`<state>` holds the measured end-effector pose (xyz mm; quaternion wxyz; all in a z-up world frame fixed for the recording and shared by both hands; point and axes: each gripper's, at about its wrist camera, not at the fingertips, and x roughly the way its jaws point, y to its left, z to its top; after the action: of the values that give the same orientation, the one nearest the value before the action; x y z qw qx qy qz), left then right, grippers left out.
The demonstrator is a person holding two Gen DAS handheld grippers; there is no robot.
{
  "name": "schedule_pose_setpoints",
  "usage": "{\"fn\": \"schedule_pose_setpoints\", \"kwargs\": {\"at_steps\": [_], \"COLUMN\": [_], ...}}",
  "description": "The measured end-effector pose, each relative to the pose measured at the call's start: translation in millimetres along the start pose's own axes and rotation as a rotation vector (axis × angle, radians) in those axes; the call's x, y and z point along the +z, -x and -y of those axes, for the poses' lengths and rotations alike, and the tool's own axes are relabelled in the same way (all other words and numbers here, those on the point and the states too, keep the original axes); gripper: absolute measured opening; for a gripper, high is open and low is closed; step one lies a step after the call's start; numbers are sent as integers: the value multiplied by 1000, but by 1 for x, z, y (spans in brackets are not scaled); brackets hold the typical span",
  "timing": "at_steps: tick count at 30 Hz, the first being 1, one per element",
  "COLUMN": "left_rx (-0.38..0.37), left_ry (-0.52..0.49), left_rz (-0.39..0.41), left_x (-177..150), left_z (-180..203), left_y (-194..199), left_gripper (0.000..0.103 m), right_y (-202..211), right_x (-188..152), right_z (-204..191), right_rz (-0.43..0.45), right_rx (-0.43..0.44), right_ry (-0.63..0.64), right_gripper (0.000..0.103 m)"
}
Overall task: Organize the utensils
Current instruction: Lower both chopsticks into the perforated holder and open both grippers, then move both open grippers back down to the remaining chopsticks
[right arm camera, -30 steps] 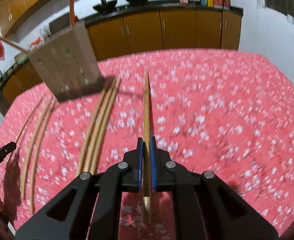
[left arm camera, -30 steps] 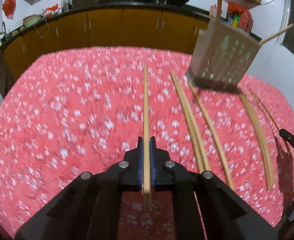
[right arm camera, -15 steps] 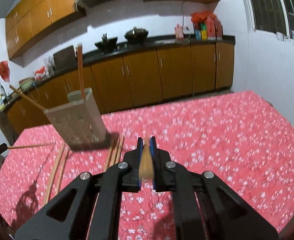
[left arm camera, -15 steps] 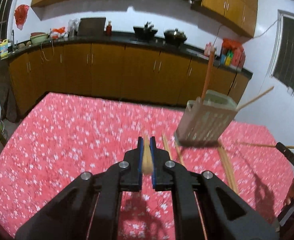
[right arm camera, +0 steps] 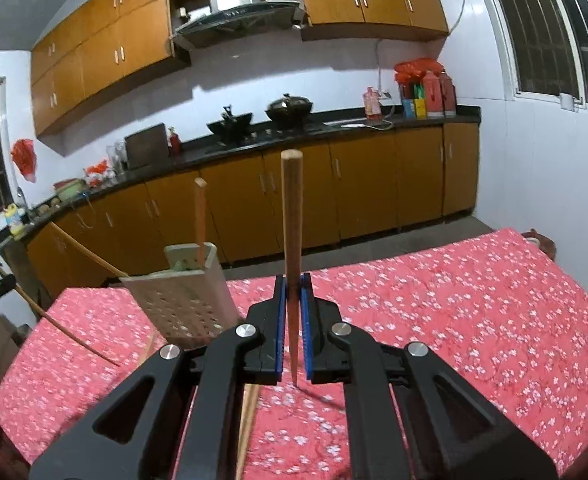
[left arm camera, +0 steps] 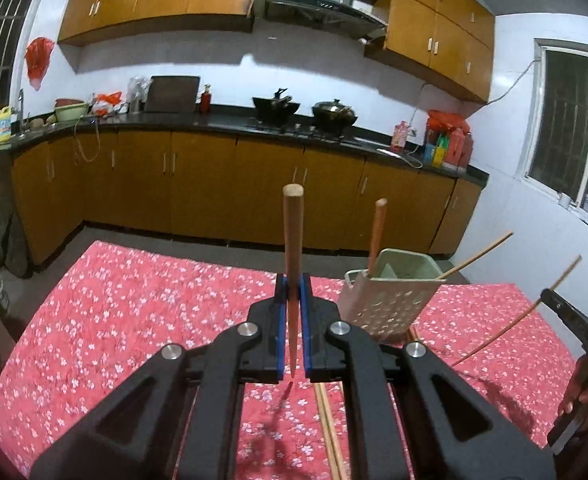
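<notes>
My left gripper (left arm camera: 292,292) is shut on a wooden chopstick (left arm camera: 292,240) that stands upright, thick end up. My right gripper (right arm camera: 292,292) is shut on another wooden chopstick (right arm camera: 292,216), also upright. A perforated beige utensil holder (left arm camera: 385,300) stands on the table, ahead and right of the left gripper; in the right wrist view the holder (right arm camera: 182,300) is ahead and left. It holds one upright chopstick (left arm camera: 377,232) and a leaning one (left arm camera: 473,256). The right gripper's chopstick shows at the left view's right edge (left arm camera: 521,316).
The table has a red flowered cloth (left arm camera: 134,312). Loose chopsticks lie on it below the left gripper (left arm camera: 327,428) and beside the right gripper (right arm camera: 246,420). Kitchen cabinets and a counter (left arm camera: 214,128) with woks stand beyond the table.
Both grippers have tilted up from looking down at the table to looking level across the kitchen. Each held chopstick swung from pointing forward to standing upright. The holder now appears closer.
</notes>
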<state>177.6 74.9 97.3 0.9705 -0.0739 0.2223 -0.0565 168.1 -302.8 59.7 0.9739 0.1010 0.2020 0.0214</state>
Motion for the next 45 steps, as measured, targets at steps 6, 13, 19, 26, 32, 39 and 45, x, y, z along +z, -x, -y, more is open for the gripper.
{"fn": "schedule_pose_setpoints", "kwargs": {"at_steps": [6,13,19,26,32,39,45], "left_rx": [-108,-185,-158,-124,-134,-160,-151], "left_ry": [-32,-40,-4,36,43,26,41], "left_rz": [20,137,263,257,206,144,133], "left_x": [14,47,80,78,61,45,42], "left_z": [22,55,72,74,69,71,68], "left_y": [19,35,27,-11,-35,-54,-57], "left_gripper": [7,7,7,7,7,8,21], "right_y": [18,34,24,-13,-42,-55,-44], "right_x": [29,67,81,75,62,49,46], "right_z": [-6,-33,-54,-63,-65,-66,-60], "right_rz": [31,161,256,277,212,109,125], "right_rx": [163,267,243,193,177,226,209], "right_ry": [-64,-70,-43,-34,-25,-30,-36], "right_gripper": [8,8,8,8,8,11,40]}}
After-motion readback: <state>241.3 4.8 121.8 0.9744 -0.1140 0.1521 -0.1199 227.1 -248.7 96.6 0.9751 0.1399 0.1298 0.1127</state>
